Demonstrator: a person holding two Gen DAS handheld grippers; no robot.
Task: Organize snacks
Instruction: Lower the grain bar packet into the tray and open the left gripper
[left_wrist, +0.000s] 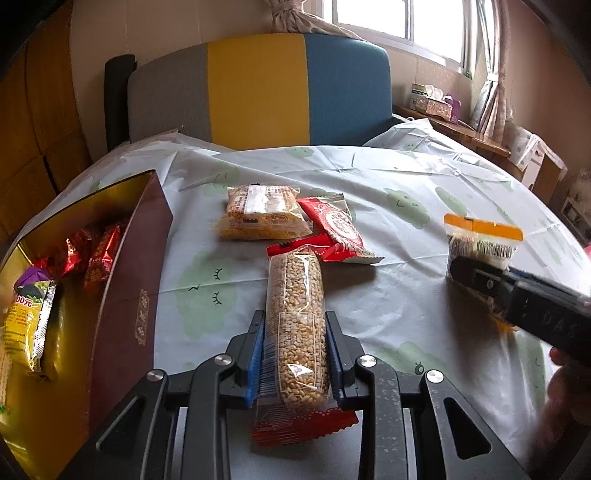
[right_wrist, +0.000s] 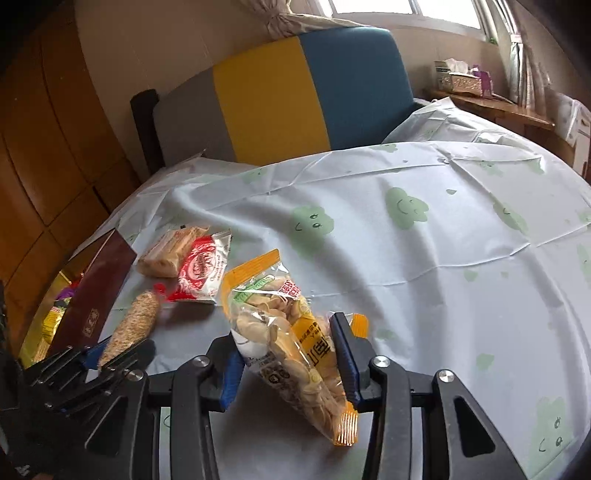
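A worktop (left_wrist: 369, 177) draped in a pale cloth printed with green clouds was seen before a grey, yellow and blue headboard (left_wrist: 258, 88), under a bright window. At the left edge a maroon box (left_wrist: 129, 280) with a gold lining was cut off by the frame; only part of its contents, red sweets and a yellow packet (left_wrist: 29, 325), could be made out. A long puffed-grain bar (left_wrist: 297, 325) was clenched between the fingers of the left gripper (left_wrist: 295, 325), its red tail hidden partly behind the linkage. The orange-trimmed bag of chips (right_wrist: 291, 354) was grasped by the right gripper (right_wrist: 288, 362), tilted, its print too creased to be read. On the cloth beyond, a yellow cracker pack (left_wrist: 262, 214) and a red-and-white packet (left_wrist: 336, 229) were left lying, touching each other.
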